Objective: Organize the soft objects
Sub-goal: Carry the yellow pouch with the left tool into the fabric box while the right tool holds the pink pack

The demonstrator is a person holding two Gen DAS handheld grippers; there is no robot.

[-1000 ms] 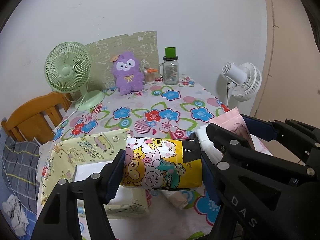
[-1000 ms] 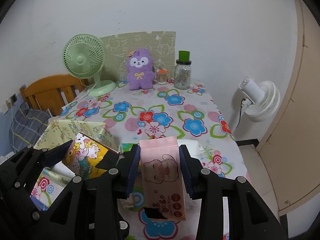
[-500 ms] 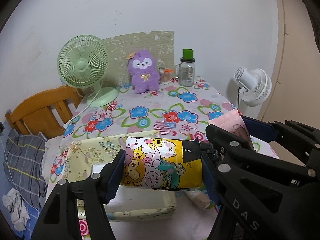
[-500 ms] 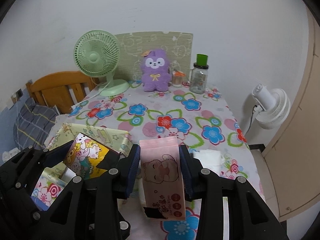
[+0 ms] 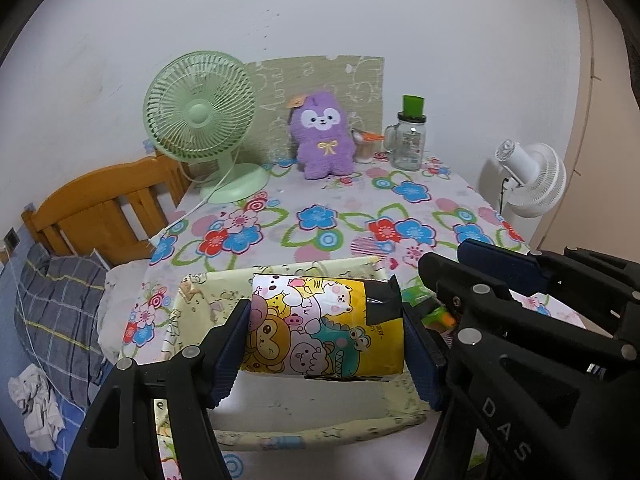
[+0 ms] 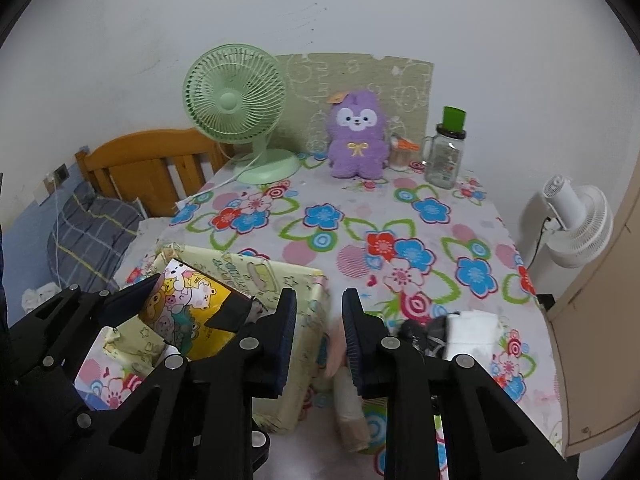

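The task looks to be in its early middle part. The pale yellow fabric box (image 5: 304, 434) stands open at the near edge of the table. The part of its floor that shows is bare, so no soft thing seems to be put away yet; the rest of the inside is hidden.

Directly above the box, the left gripper (image 5: 324, 312) has its jaws spread wide and pressed on both ends of the cartoon tissue pack (image 5: 320, 336). The pack is held flat over the opening and, by judgement, is ready to be lowered in.

Just to the right of the box, the right gripper (image 6: 319, 300) has just been closing its jaws. A narrow gap remains between them and nothing is pinched there. Below this gap, beside the right wall of the box, lies a blurred pinkish soft thing (image 6: 334, 346); what it is cannot be told. Further right of the box rests a white tissue bundle (image 6: 472, 332). These are left to be put in.
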